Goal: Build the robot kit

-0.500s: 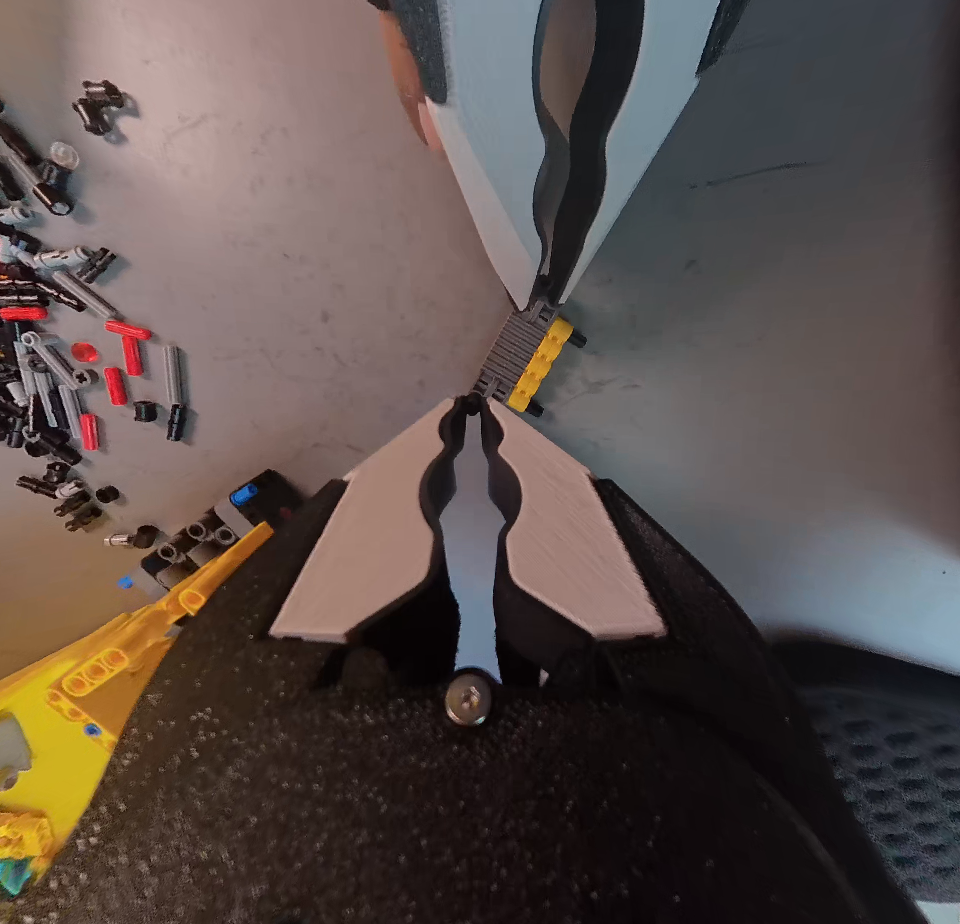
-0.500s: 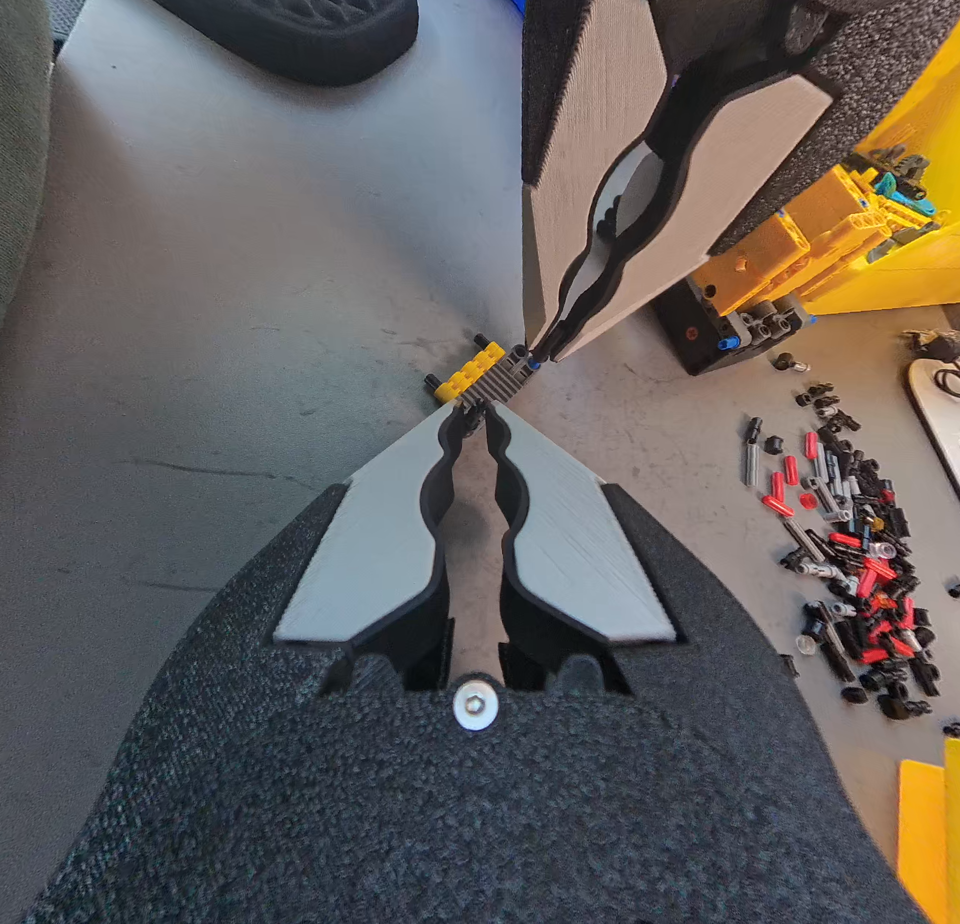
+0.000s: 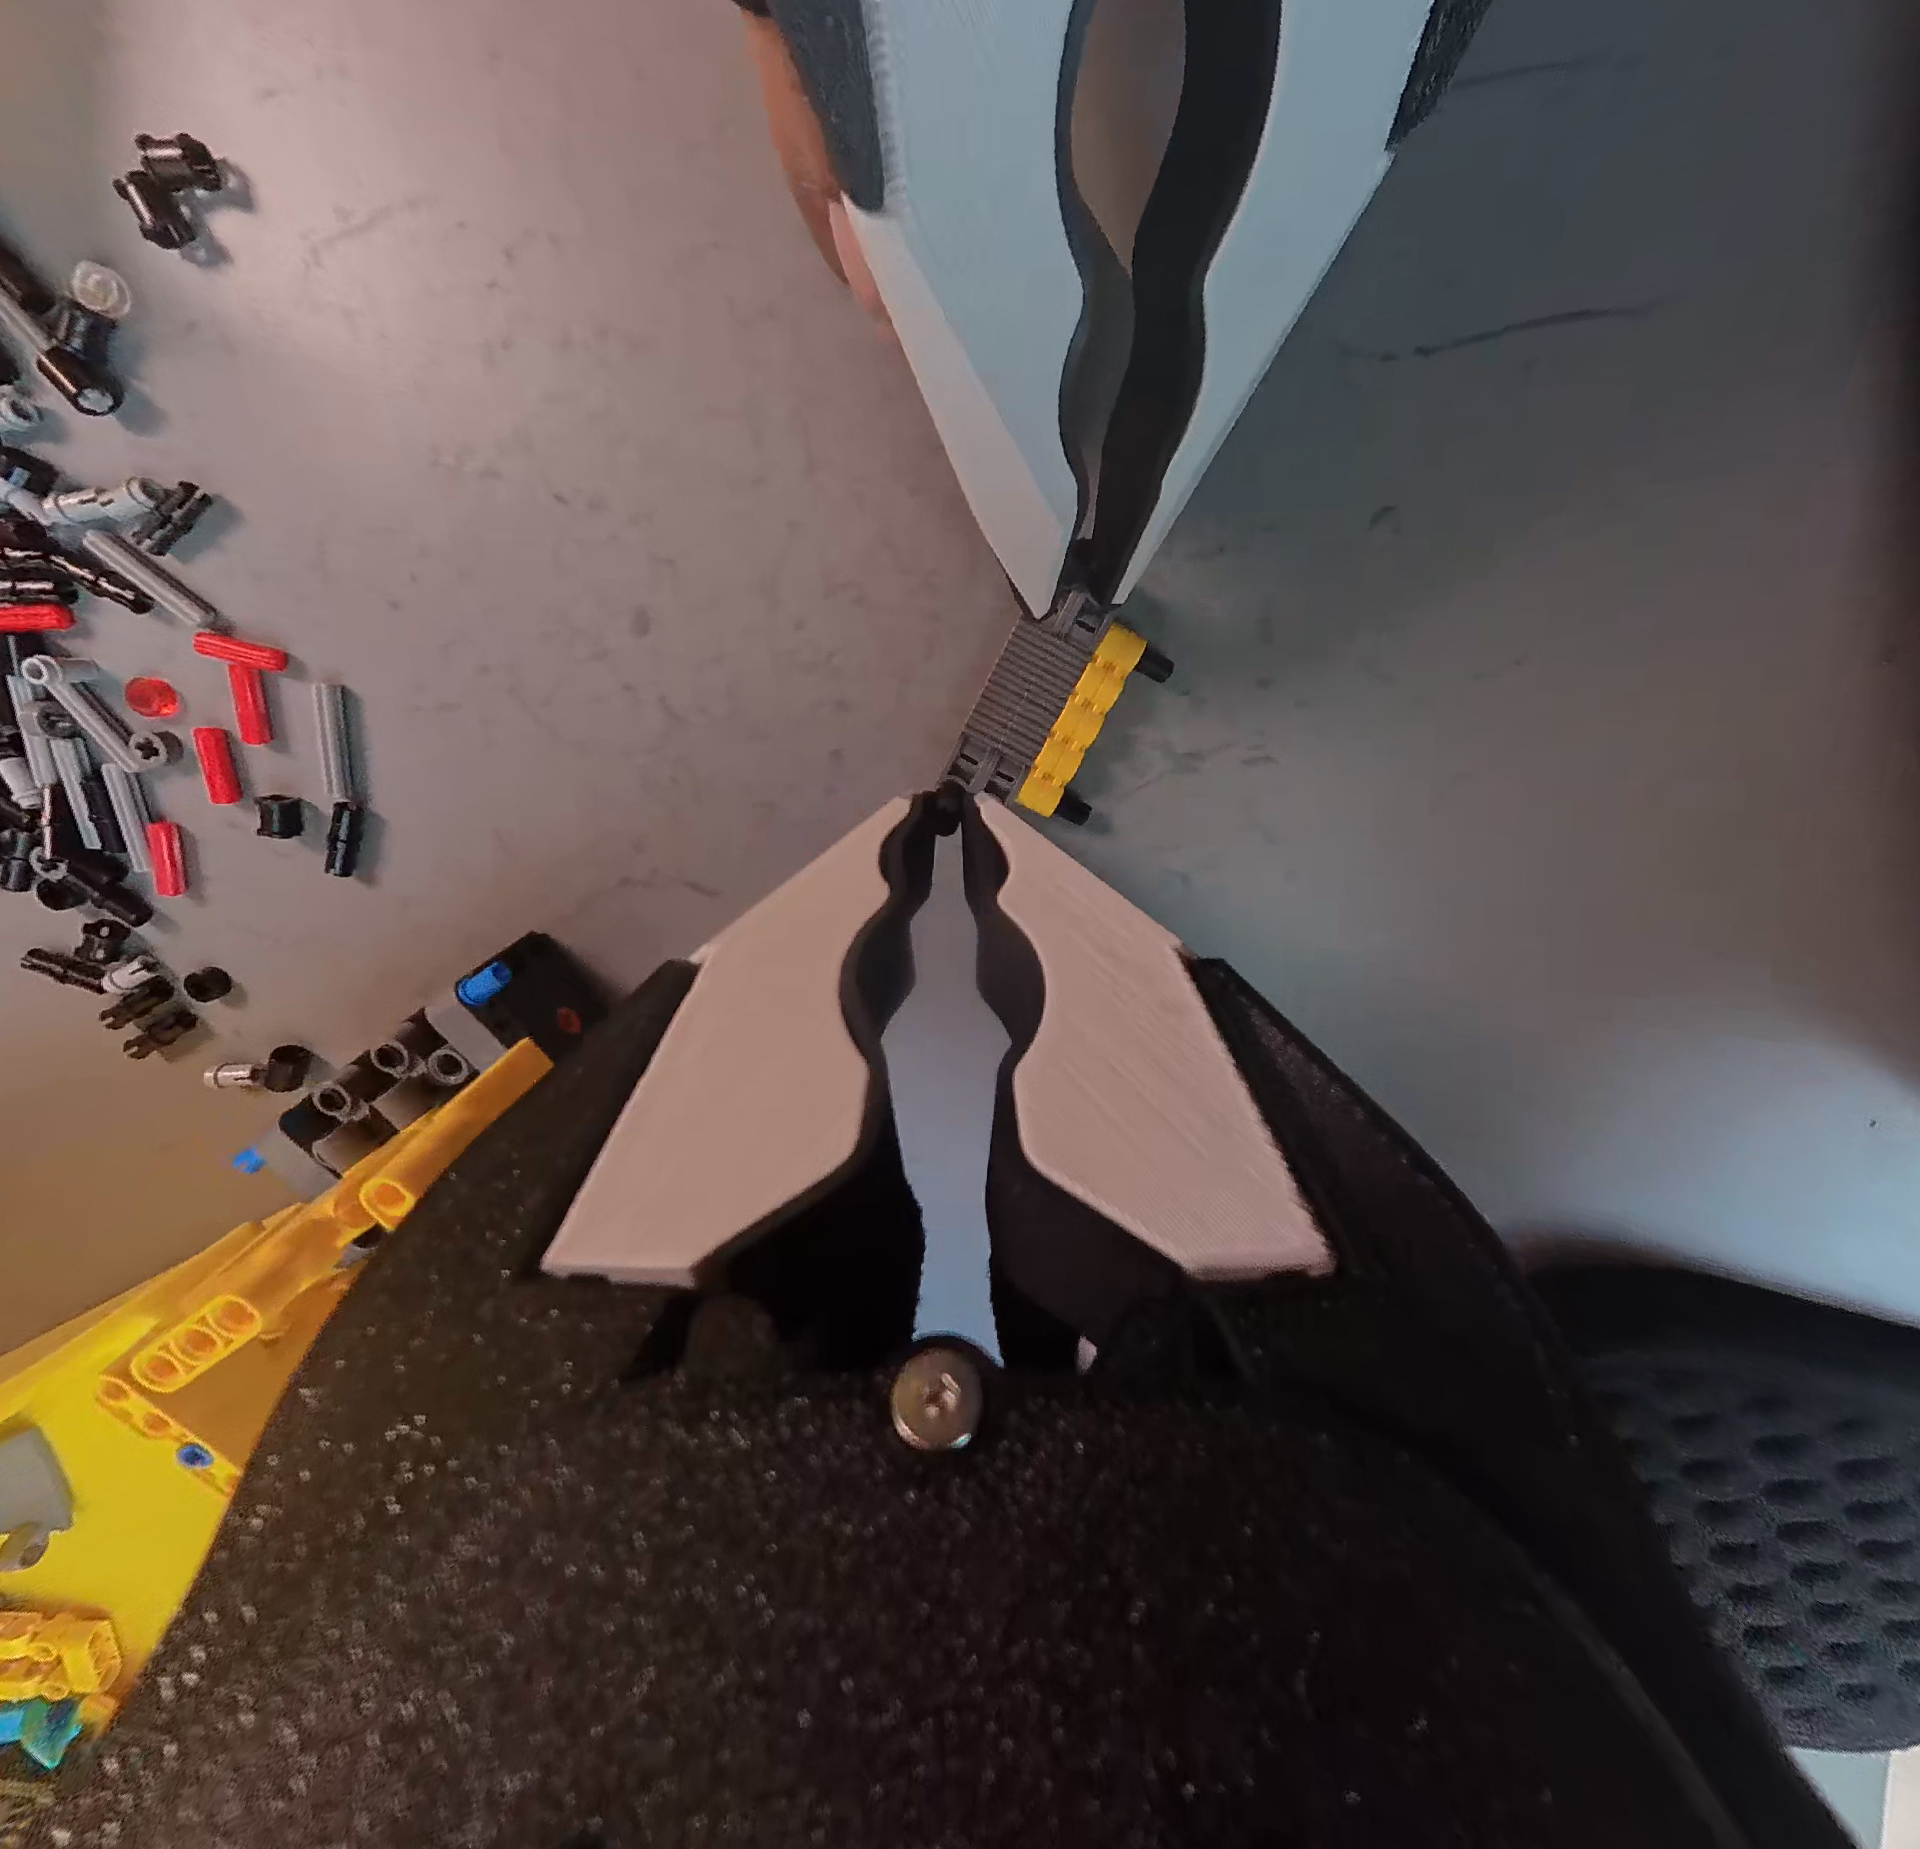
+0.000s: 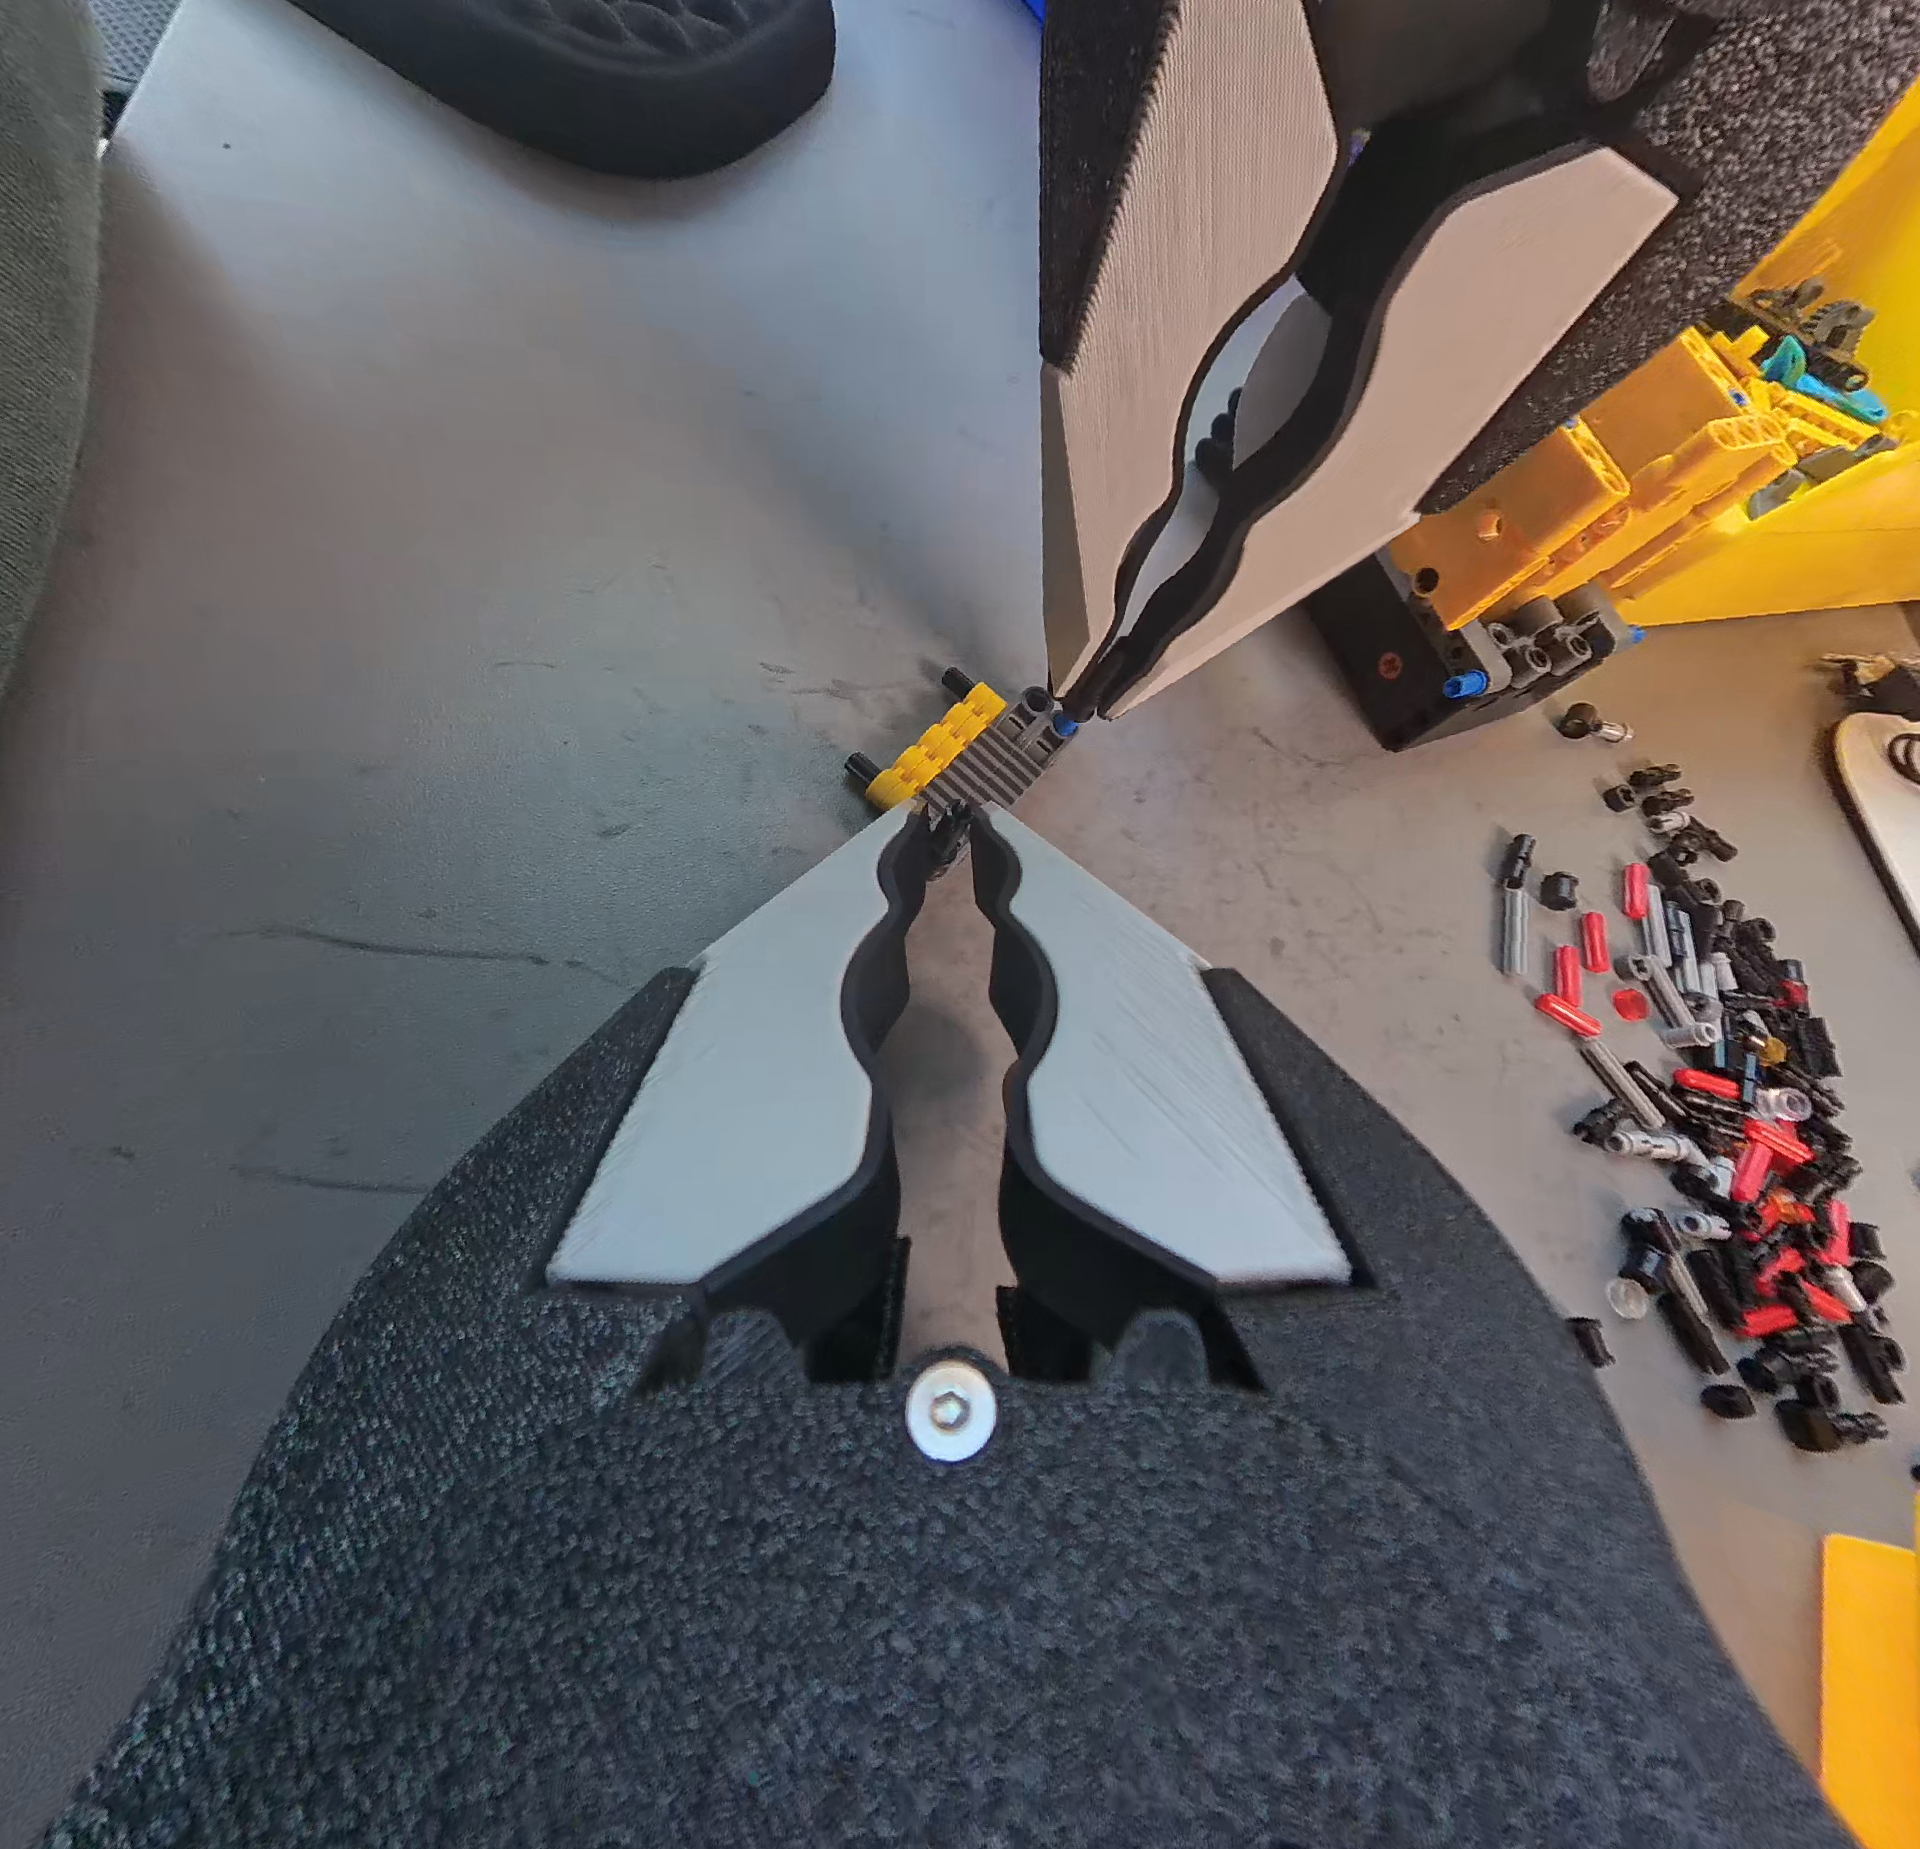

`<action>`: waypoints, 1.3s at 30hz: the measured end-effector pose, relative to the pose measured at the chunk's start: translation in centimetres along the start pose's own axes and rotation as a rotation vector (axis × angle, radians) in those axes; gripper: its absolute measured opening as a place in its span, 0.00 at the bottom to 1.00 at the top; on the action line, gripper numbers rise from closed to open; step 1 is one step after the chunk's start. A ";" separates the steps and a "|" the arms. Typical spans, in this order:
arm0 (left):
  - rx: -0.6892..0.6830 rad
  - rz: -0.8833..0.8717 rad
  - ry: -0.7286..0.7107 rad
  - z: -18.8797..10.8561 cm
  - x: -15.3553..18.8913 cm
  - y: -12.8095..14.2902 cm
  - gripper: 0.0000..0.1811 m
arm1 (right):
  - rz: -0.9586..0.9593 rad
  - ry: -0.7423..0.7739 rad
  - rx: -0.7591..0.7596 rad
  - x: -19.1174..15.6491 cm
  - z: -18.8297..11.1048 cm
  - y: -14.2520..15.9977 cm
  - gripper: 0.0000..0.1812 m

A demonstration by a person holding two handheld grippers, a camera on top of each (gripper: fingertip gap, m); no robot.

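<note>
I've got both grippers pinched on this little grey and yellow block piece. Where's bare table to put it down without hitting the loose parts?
Bare table lies on the yellow side of the block piece, running to the black mesh pad. Crowded: the loose pin pile and the yellow model beyond the left gripper. The right gripper pinches the near end.
</note>
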State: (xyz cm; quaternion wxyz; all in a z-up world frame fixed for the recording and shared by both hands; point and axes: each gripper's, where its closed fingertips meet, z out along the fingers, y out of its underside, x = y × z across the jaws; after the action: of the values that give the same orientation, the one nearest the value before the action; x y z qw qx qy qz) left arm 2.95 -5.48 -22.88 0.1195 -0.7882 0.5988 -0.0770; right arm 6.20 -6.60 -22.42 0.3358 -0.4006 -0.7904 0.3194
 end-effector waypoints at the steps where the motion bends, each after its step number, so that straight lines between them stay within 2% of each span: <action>1: -0.008 0.004 0.007 0.0 0.0 0.0 0.02 | 0.000 0.000 0.000 0.0 0.0 0.0 0.04; 10: -0.055 0.097 0.024 0.2 0.1 -0.2 0.02 | 0.000 0.003 0.001 0.0 0.0 0.0 0.04; 17: 0.035 0.051 0.024 0.0 0.3 0.2 0.02 | 0.003 0.014 0.001 0.2 0.1 0.1 0.04; 25: 0.074 0.034 -0.029 0.3 0.6 1.0 0.02 | 0.016 0.012 0.002 0.4 0.2 0.1 0.04; 30: -0.019 0.050 -0.009 0.4 0.7 1.1 0.02 | 0.021 0.006 0.004 0.4 0.2 0.0 0.04; 39: -0.083 0.028 0.015 0.3 0.7 1.1 0.02 | 0.017 0.007 0.005 0.4 0.2 0.0 0.04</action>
State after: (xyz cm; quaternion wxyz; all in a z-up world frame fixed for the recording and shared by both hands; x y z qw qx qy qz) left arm 2.19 -6.42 -23.51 0.0833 -0.7836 0.6131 -0.0564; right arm 5.89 -6.31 -22.47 0.3369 -0.4074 -0.7850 0.3229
